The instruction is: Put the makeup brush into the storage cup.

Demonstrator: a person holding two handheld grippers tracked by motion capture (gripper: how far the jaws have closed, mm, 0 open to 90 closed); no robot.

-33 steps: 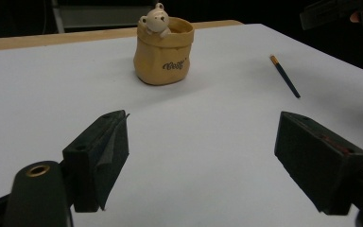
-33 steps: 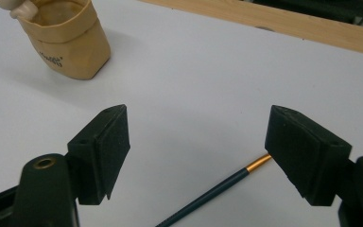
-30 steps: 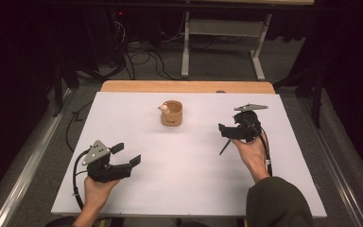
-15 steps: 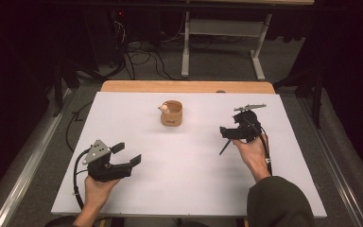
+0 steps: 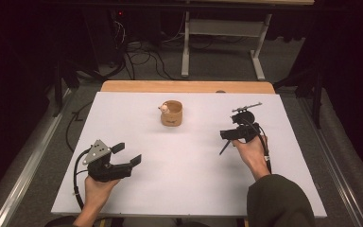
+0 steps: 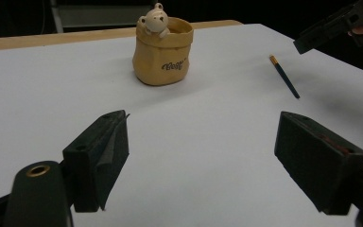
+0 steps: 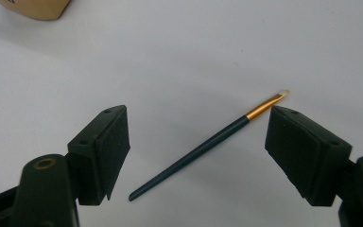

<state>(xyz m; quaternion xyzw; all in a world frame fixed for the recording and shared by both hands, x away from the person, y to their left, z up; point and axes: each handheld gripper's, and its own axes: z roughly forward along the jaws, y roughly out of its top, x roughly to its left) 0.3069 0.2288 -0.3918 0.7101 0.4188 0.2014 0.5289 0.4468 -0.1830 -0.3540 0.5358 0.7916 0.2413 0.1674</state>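
Note:
A tan sack-shaped cup (image 5: 171,113) (image 6: 163,54) with a small bear on its rim stands at the middle back of the white table top (image 5: 189,179); its corner (image 7: 35,8) shows in the right gripper view. A dark brush (image 5: 224,147) (image 6: 284,76) (image 7: 208,144) with a gold ferrule and pale tip lies flat on the right. My right gripper (image 5: 227,137) (image 7: 198,137) hovers just over it, open, jaws either side of the brush without touching. The right gripper (image 6: 331,23) also appears in the left gripper view. My left gripper (image 5: 127,153) (image 6: 203,127) stands open at the front left, holding nothing.
A wooden strip (image 5: 184,86) runs along the table's far edge. Behind it on the floor are cables (image 5: 142,52) and a metal frame (image 5: 222,38). A metal rail (image 5: 23,175) runs along the floor on the left.
My right gripper has tipped slightly and settled a little lower over the brush. The left gripper, cup and brush have not moved.

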